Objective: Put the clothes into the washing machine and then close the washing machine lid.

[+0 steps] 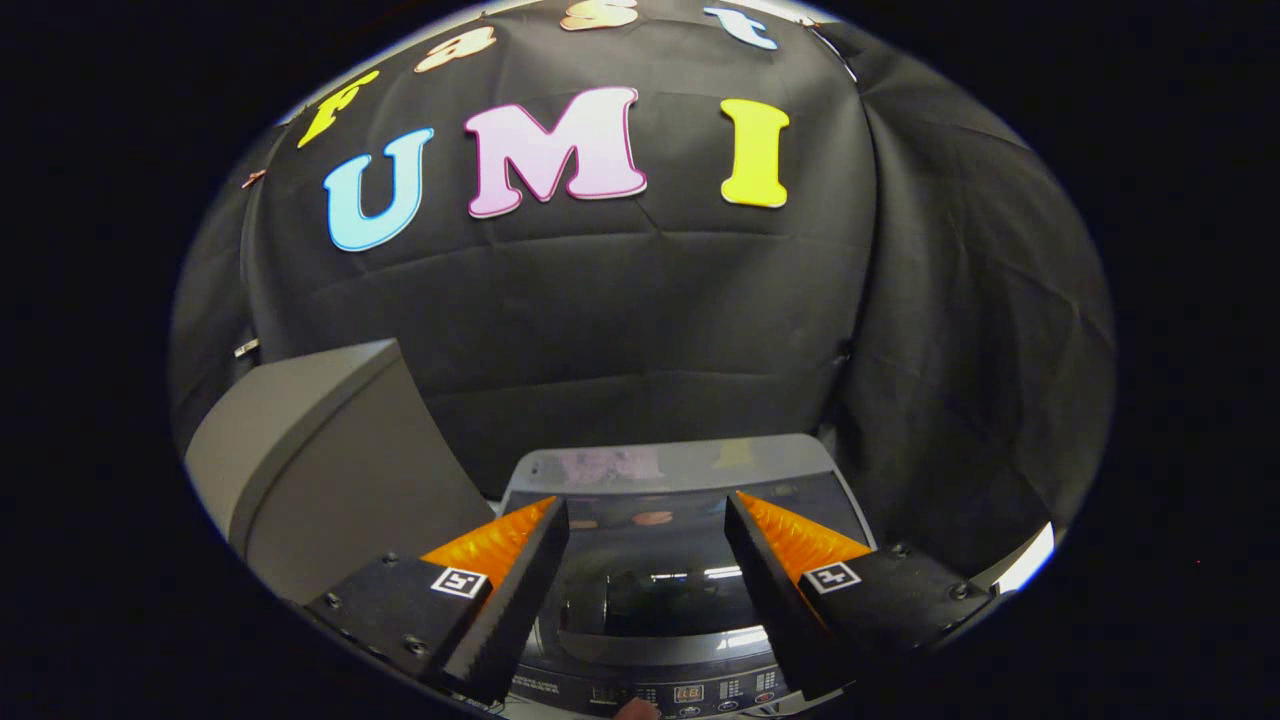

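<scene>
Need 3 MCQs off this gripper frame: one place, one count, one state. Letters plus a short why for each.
1. Where is the washing machine relative to the gripper?
A. beneath and just ahead of the fingers
B. high on the booth wall
C. behind the grey box

2. How many grey boxes stand beside the washing machine?
A. none
B. one
C. three

3. How does the washing machine lid stand?
A. raised upright
B. removed, lying on the box
C. down flat over the tub

Answers:
1 A, the machine's top shows between and beyond the fingers.
2 B, a single grey box stands beside the machine.
3 C, the dark glossy lid lies flat, reflecting lights; the gripper's fingers are spread apart above it, holding nothing.
</scene>
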